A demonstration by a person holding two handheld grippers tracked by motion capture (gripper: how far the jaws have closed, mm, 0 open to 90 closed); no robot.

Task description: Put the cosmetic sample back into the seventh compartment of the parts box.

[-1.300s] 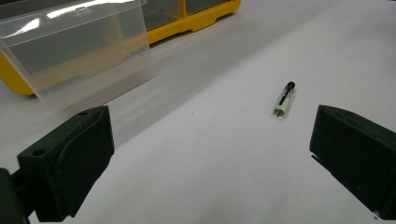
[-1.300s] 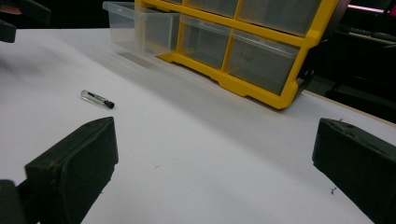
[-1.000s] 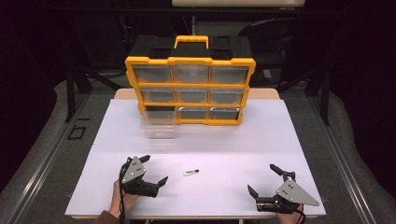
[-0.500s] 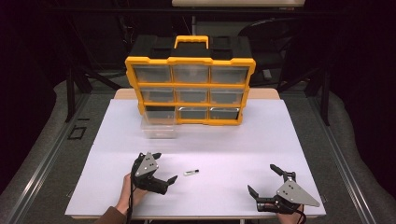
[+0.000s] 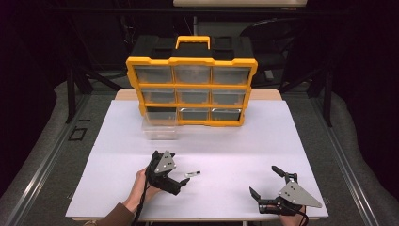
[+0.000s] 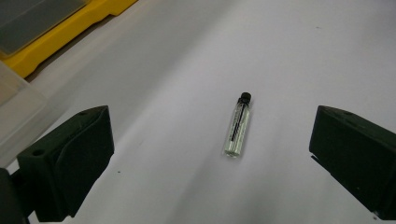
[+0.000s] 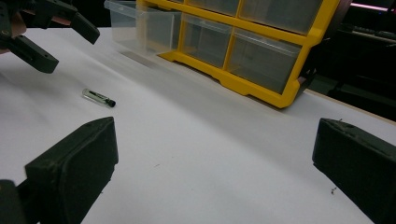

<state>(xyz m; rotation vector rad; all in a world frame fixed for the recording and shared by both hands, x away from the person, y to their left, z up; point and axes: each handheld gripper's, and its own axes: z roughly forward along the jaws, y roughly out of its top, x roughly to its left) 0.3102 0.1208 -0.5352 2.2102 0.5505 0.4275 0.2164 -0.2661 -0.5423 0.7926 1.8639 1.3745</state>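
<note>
Vial (image 6: pixel 238 124) flat on table (image 5: pixel 226 141), black cap away from left claw (image 5: pixel 180 178).

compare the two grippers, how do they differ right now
The left gripper hangs just beside the small glass vial, which lies between its jaws in its own view; the right gripper sits far from the vial, near the table's front edge. Both are open and hold nothing.
</note>
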